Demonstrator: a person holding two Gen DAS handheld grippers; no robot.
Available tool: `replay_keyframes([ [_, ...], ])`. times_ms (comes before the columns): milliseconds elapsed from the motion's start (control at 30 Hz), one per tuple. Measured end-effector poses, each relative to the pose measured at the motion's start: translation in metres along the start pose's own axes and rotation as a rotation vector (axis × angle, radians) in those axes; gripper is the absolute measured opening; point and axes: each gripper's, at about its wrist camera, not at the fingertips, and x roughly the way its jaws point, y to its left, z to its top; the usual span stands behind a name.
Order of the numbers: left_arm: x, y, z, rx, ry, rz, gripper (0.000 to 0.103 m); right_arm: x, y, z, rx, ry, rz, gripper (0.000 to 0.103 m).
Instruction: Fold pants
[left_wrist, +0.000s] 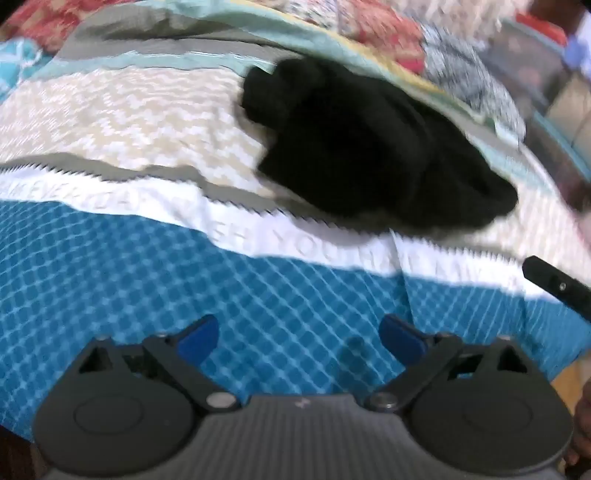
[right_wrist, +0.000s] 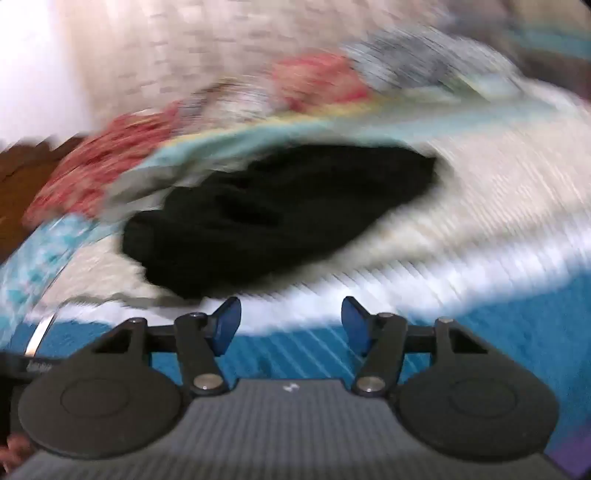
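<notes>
Black pants (left_wrist: 369, 147) lie bunched in a heap on the patterned bedspread (left_wrist: 129, 122), up and to the right of my left gripper (left_wrist: 299, 338). That gripper hovers over the blue checked part of the cover, its blue pads wide apart with nothing between them. In the right wrist view the same black pants (right_wrist: 280, 214) sit just beyond my right gripper (right_wrist: 291, 321), which is open and empty above the white band of the cover. Both views are blurred. A black finger of the right gripper (left_wrist: 557, 286) pokes in at the right edge of the left wrist view.
The bedspread (right_wrist: 480, 229) has beige zigzag, white and blue bands. A red and grey floral quilt (left_wrist: 388, 40) lies bunched behind the pants. A brown wooden surface (right_wrist: 22, 173) shows at the far left in the right wrist view. A hand (left_wrist: 583, 424) holds the left gripper's body.
</notes>
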Motion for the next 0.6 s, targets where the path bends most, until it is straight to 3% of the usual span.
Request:
replay_keyframes([
  [133,-0.018,0.037,0.016,-0.132,-0.039,-0.037,0.088,0.023,0.049,0.03,-0.278,-0.049,0.062,0.096],
  [300,-0.03,0.063,0.018,-0.207,-0.066,-0.053,0.084,0.088,0.1,0.048,-0.555,-0.017,0.127,0.095],
  [333,-0.03,0.067,0.019,-0.223,-0.063,-0.067,0.083,0.093,0.11,0.042,-0.606,0.007,0.119,0.078],
  [367,-0.032,0.071,0.016,-0.233,-0.063,-0.081,0.082,0.11,0.116,0.038,-0.669,0.068,0.109,0.025],
  [400,-0.033,0.075,0.014,-0.244,-0.064,-0.098,0.082,0.119,0.118,0.036,-0.696,0.11,0.085,0.015],
  [467,-0.032,0.079,0.018,-0.263,-0.068,-0.153,0.082,0.119,0.104,0.046,-0.596,0.124,0.084,0.016],
  [533,-0.036,0.082,0.01,-0.255,-0.085,-0.207,0.086,0.1,0.076,0.066,-0.367,0.097,0.135,0.016],
  [600,-0.032,0.075,0.013,-0.243,-0.085,-0.273,0.097,0.065,0.035,0.072,-0.141,0.044,0.199,0.016],
])
